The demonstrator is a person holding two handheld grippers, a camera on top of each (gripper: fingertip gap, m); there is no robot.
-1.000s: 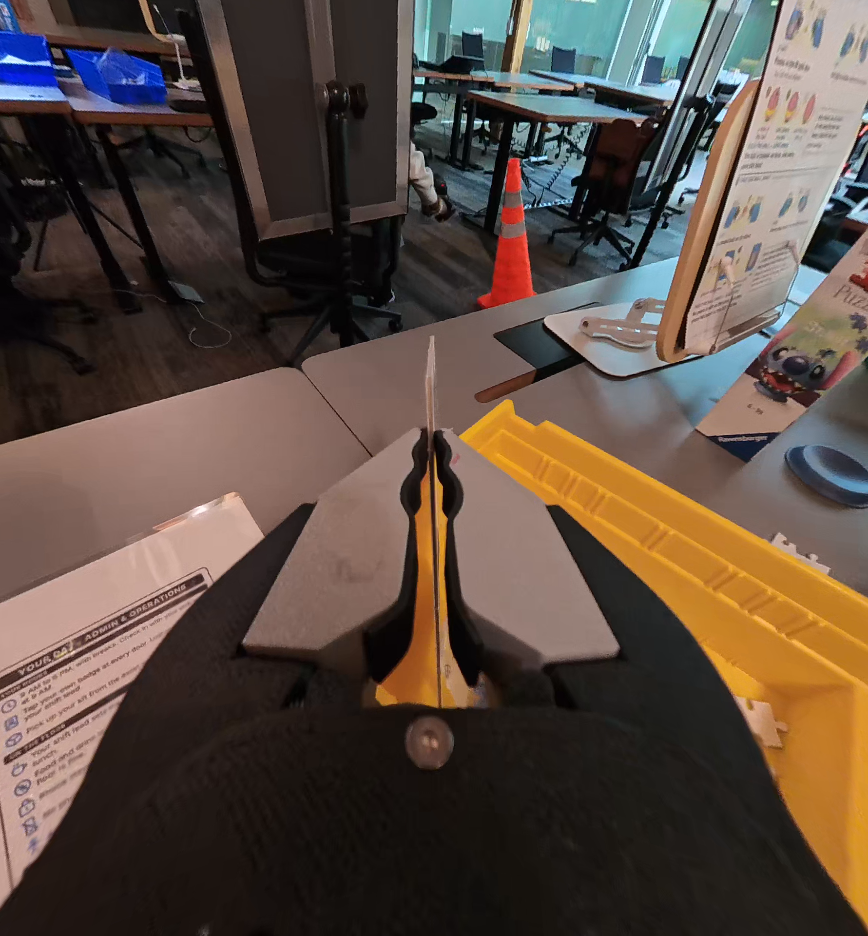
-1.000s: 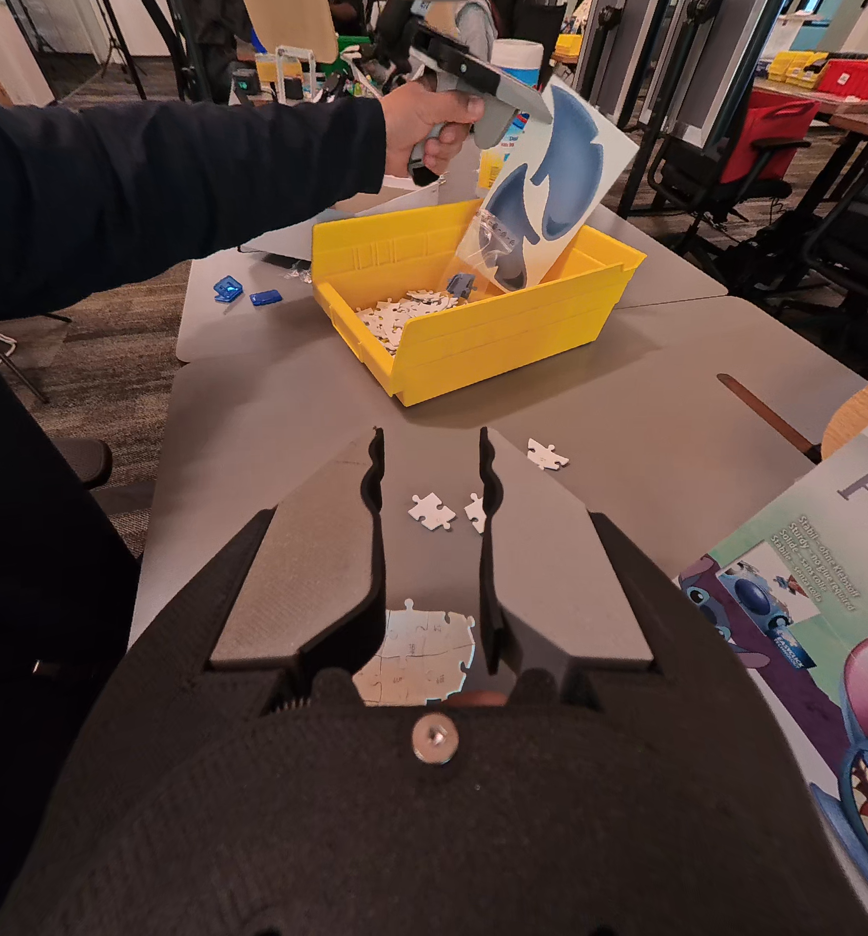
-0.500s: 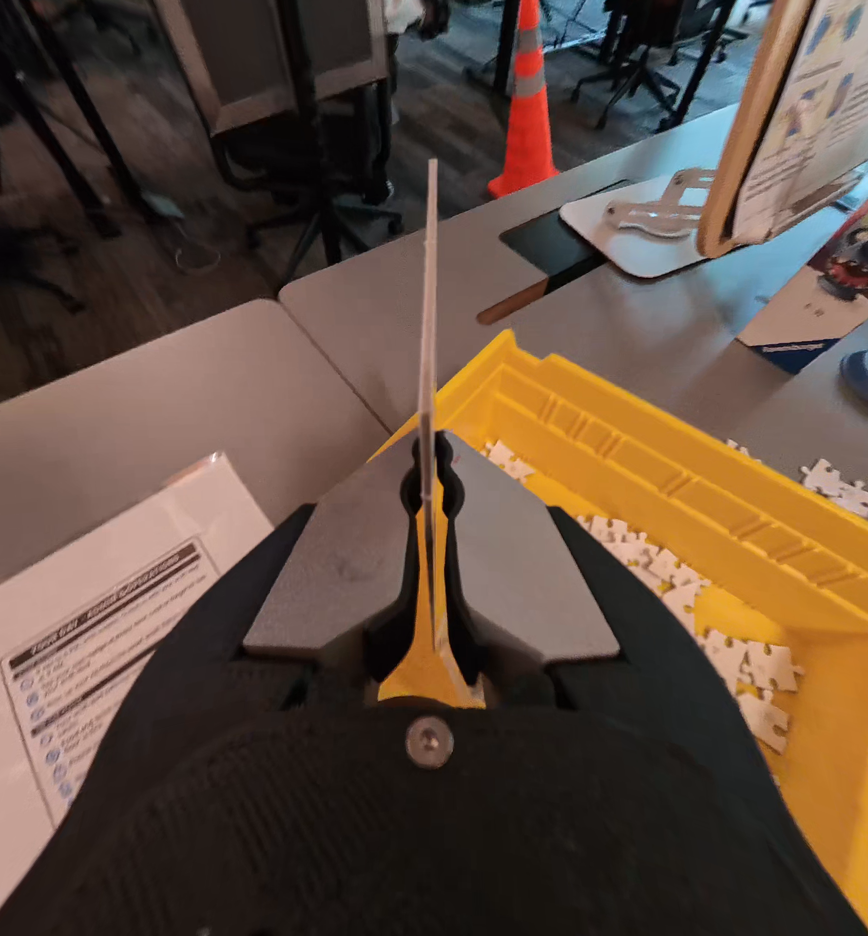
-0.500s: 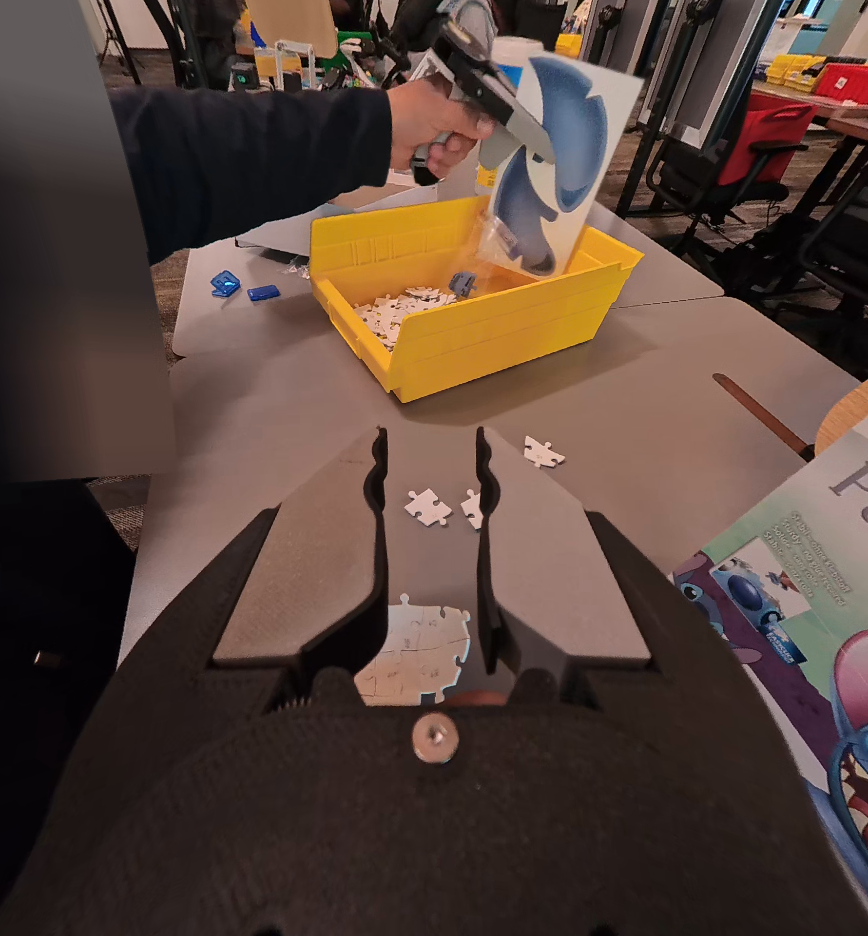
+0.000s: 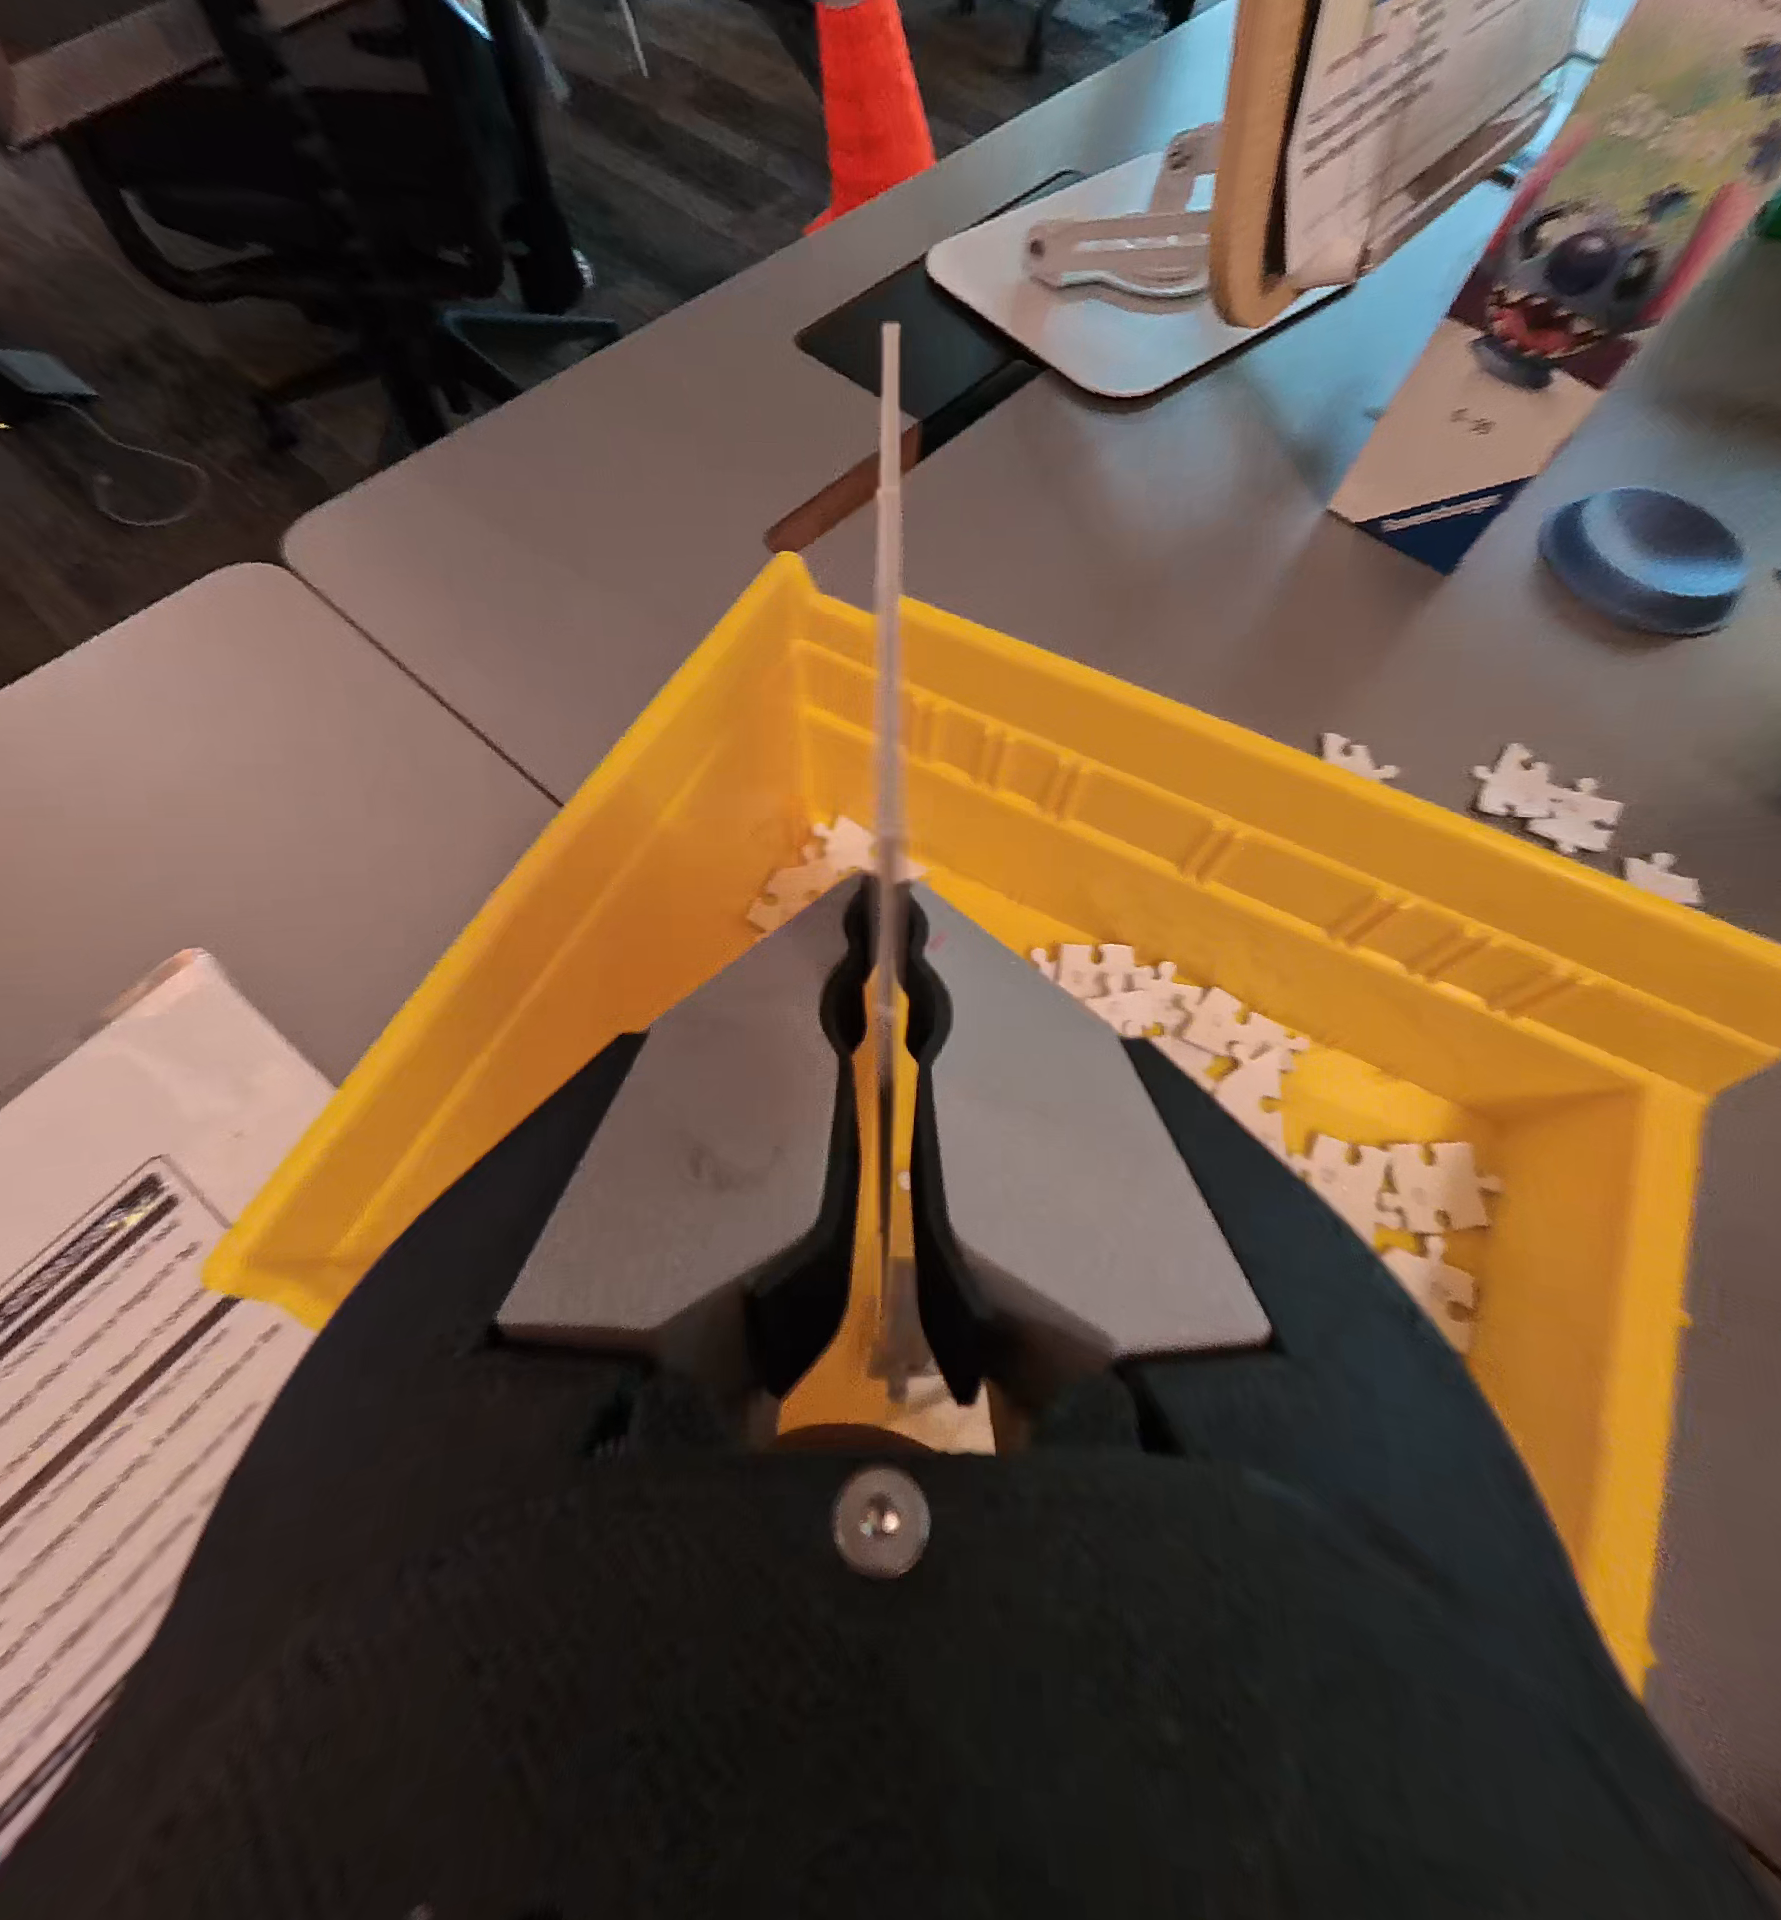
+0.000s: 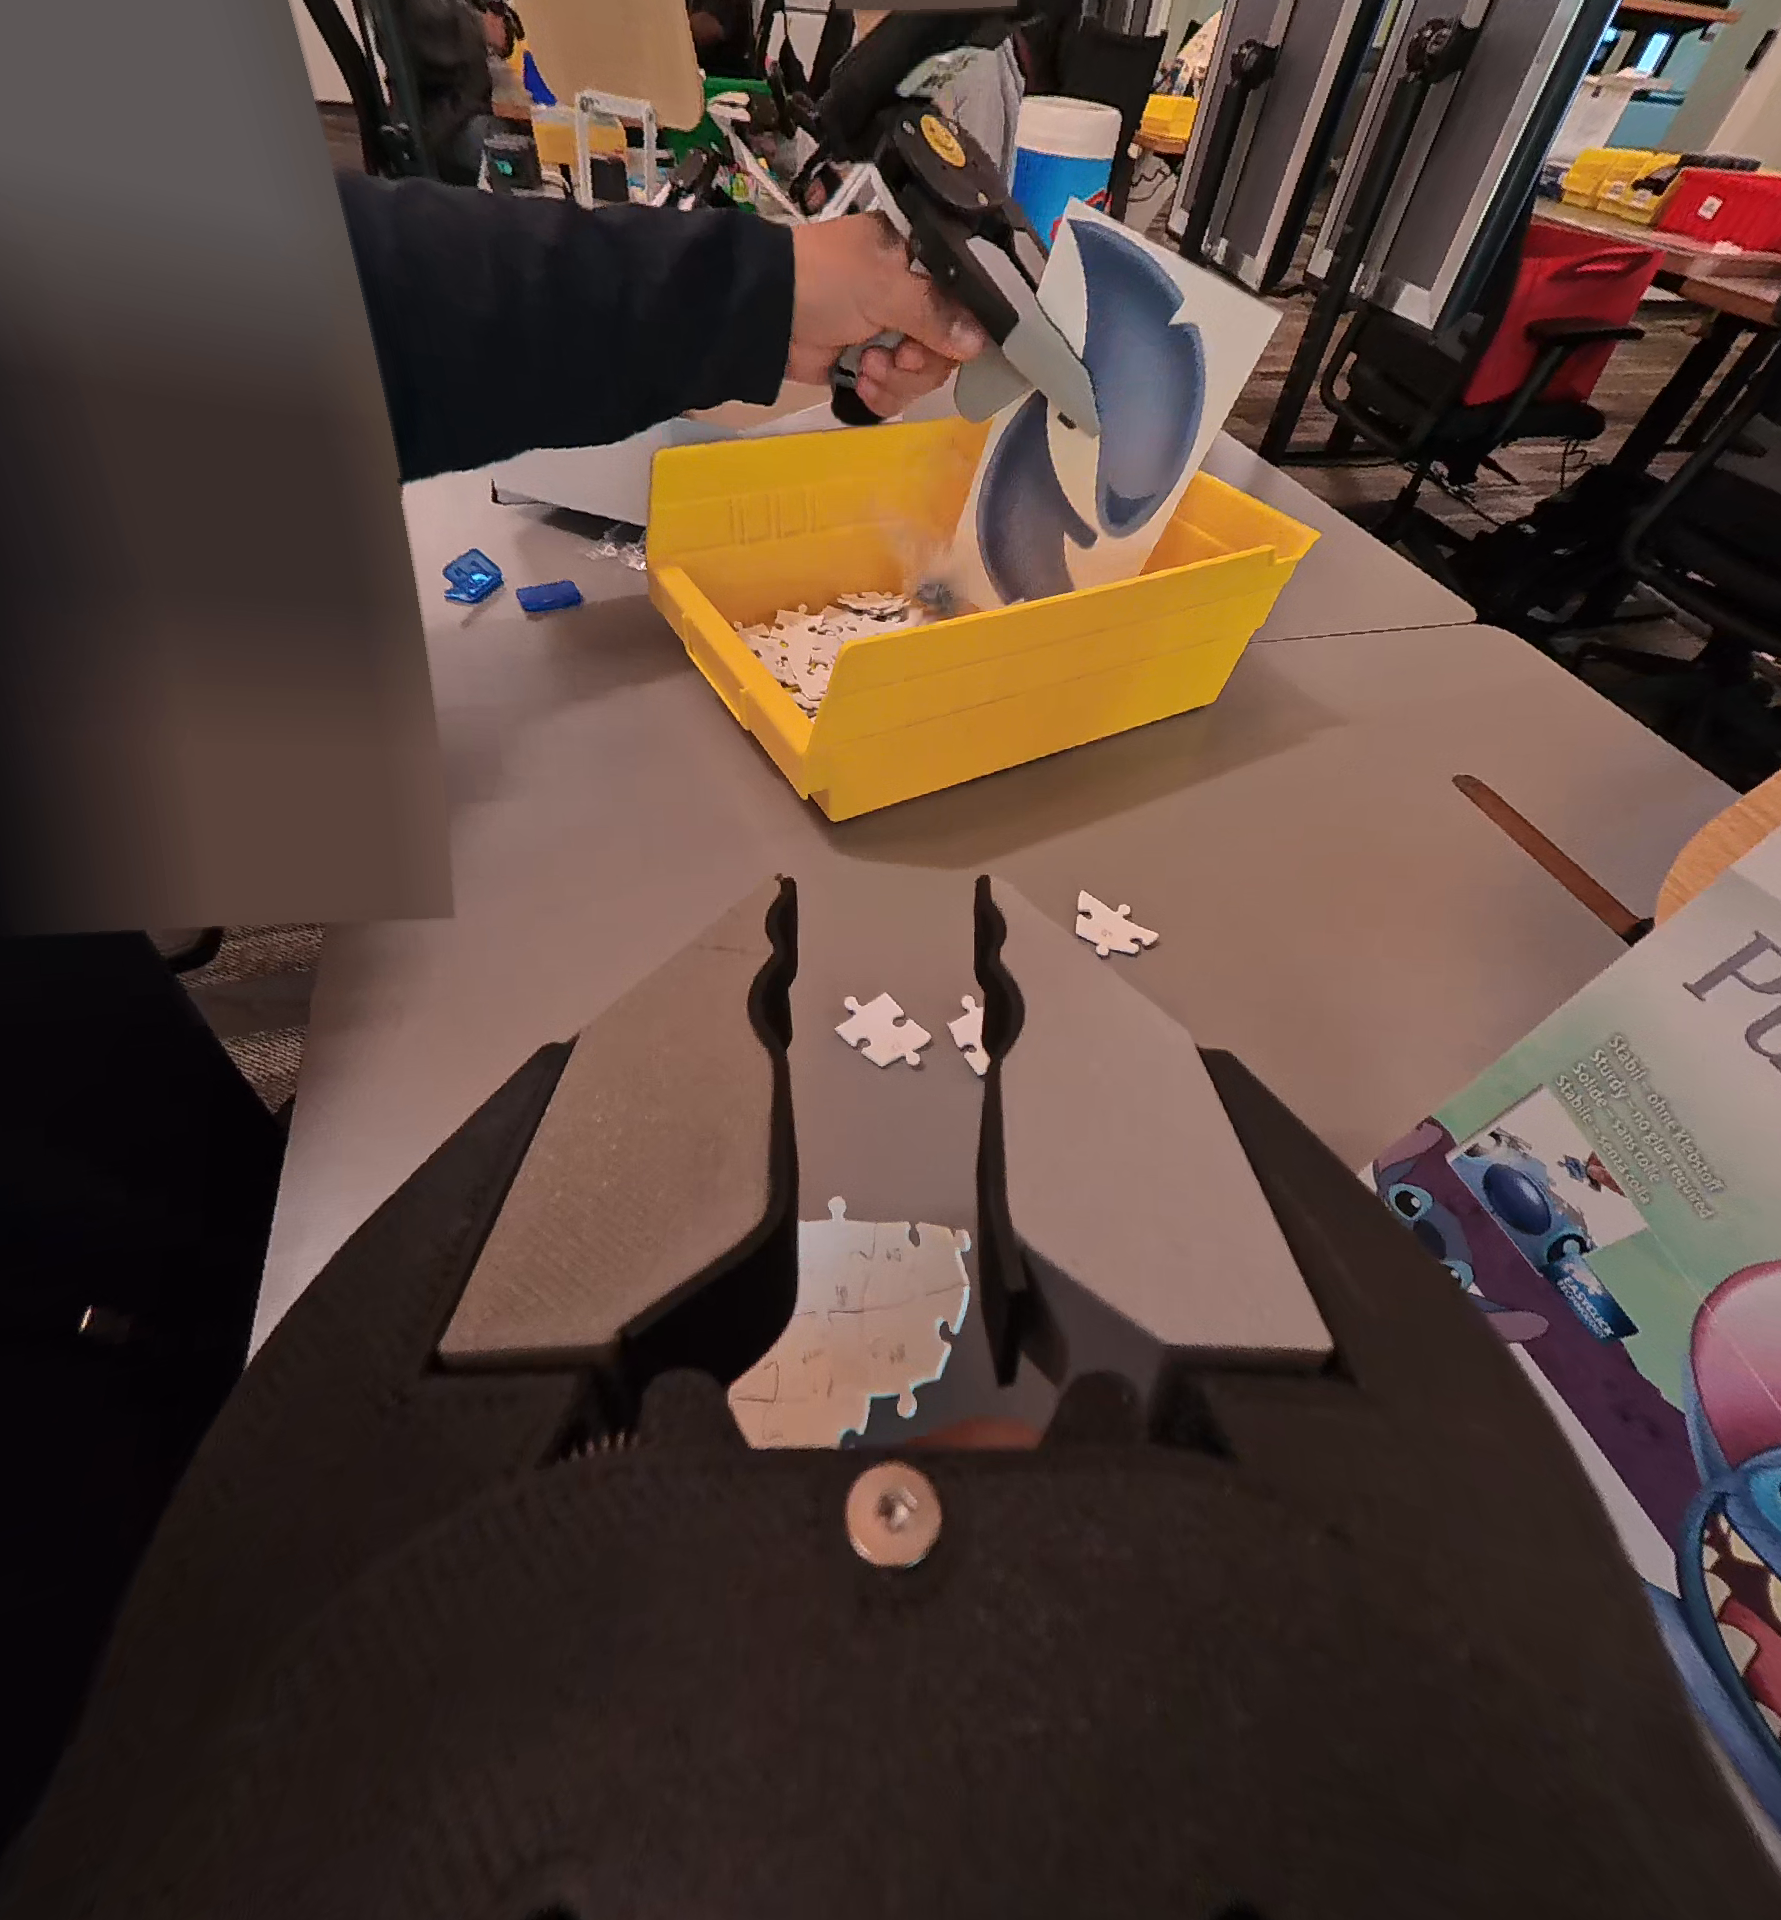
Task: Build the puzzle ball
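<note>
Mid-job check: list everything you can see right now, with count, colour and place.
Yellow bin: one, yellow, on the grey table.
Loose pieces: many, white, in the bin.
Table pieces: three, white, ahead of the right gripper.
Joined section: one, white, under the right gripper.
Card: one, blue and white, over the bin.
Puzzle box: one, multicoloured, table's right.
Blue clips: two, left of the bin.
Round disc: one, blue, beside the box.
Left gripper: shut on card.
Right gripper: open, empty.
</note>
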